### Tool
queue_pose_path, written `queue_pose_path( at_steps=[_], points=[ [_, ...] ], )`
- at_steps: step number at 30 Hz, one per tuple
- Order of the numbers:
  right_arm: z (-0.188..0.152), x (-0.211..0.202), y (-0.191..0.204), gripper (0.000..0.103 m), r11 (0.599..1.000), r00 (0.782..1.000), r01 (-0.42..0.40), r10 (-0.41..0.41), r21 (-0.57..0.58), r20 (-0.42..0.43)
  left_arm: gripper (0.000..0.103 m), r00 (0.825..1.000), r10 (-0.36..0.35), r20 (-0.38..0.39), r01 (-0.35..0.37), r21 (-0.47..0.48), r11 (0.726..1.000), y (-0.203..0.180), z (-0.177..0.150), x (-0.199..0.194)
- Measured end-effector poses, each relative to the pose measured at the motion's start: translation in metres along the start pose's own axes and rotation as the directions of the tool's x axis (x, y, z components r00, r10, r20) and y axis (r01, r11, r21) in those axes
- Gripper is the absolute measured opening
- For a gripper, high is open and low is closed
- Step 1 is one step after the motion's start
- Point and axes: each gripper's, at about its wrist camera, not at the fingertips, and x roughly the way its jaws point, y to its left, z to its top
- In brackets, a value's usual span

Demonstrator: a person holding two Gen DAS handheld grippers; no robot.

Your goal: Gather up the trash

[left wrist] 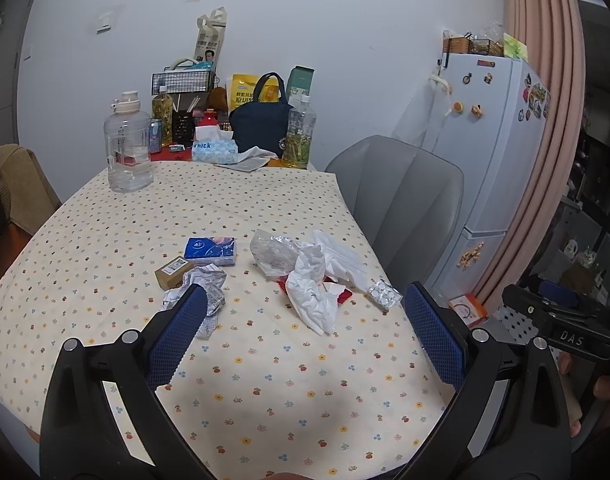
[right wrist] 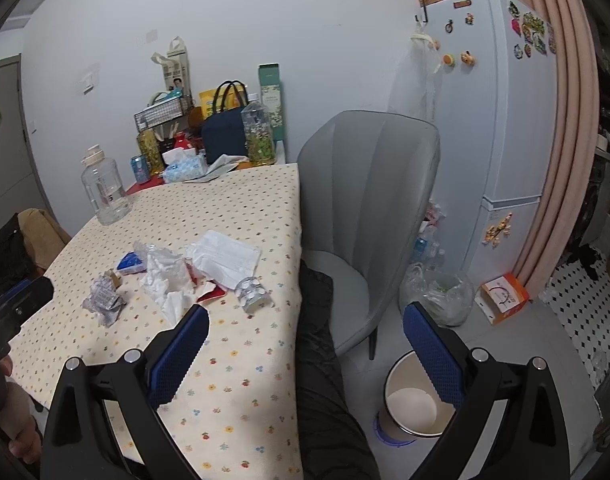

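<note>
The left hand-held gripper point(left wrist: 305, 312) hangs released above the near part of the table point(left wrist: 265, 400), its 2 blue-padded fingers point(left wrist: 177, 336) spread wide with nothing between them. Just beyond the left finger lies a crumpled printed wrapper point(left wrist: 209, 292), partly hidden by that fingertip, with a small brown box point(left wrist: 173, 272) touching its far side and a blue tissue pack point(left wrist: 211, 251) a little farther out. Ahead and between the fingers sits a crumpled white tissue point(left wrist: 311, 292) lying over a red wrapper point(left wrist: 343, 294), with a clear plastic bag point(left wrist: 271, 252) and a white face mask point(left wrist: 341, 258) behind it; a silver blister pack point(left wrist: 383, 294) lies just off the right fingertip near the table's edge. The right hand-held gripper point(right wrist: 305, 316) is likewise released and holds nothing; its left finger is over the table's near right part, its right finger out over the floor. The same litter lies ahead and to the left of it, the blister pack point(right wrist: 251, 292) nearest. Below its right finger a white bin point(right wrist: 415, 400) stands on the floor beside the grey chair point(right wrist: 365, 200). Far ahead of both, a large clear water jug point(left wrist: 127, 148) stands on the table.
</note>
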Motion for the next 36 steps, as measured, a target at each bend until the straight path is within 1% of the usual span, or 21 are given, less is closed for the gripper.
queue_pose_path(
  at_steps=[5, 10, 15, 20, 24, 29, 34, 36],
  points=[
    [0.000, 0.006, 0.010, 0.095, 0.999, 0.999, -0.041, 0.041, -0.014, -0.007, 0.097, 1.000, 0.000, -0.009, 0.000, -0.015, 1.000, 0.011, 0.000, 0.002],
    [0.003, 0.017, 0.026, 0.095, 0.995, 0.997, -0.079, 0.077, -0.054, -0.028, 0.097, 1.000, 0.019, -0.019, -0.019, -0.043, 0.999, 0.032, 0.000, 0.004],
    [0.007, 0.030, 0.043, 0.095, 0.988, 0.991, -0.127, 0.124, -0.084, -0.046, 0.097, 0.998, 0.064, -0.020, -0.066, -0.089, 0.994, 0.062, 0.002, 0.006],
    [0.009, 0.051, 0.051, 0.095, 0.980, 0.978, -0.193, 0.189, -0.042, -0.085, 0.097, 0.993, 0.113, -0.030, -0.116, -0.138, 0.984, 0.096, 0.001, 0.008],
    [0.008, 0.068, 0.060, 0.095, 0.979, 0.977, -0.193, 0.186, -0.060, -0.104, 0.097, 0.990, 0.132, -0.046, -0.137, -0.170, 0.976, 0.119, -0.002, 0.013],
    [0.005, 0.092, 0.065, 0.089, 0.977, 0.972, -0.199, 0.186, -0.080, -0.147, 0.097, 0.988, 0.132, -0.079, -0.145, -0.199, 0.969, 0.135, -0.008, 0.027],
    [0.000, 0.121, 0.064, 0.075, 0.972, 0.959, -0.223, 0.206, -0.072, -0.197, 0.095, 0.986, 0.121, -0.117, -0.143, -0.200, 0.969, 0.139, -0.013, 0.047],
    [-0.002, 0.133, 0.063, 0.073, 0.973, 0.956, -0.220, 0.200, -0.070, -0.215, 0.095, 0.985, 0.116, -0.126, -0.140, -0.194, 0.971, 0.138, -0.014, 0.055]
  ],
)
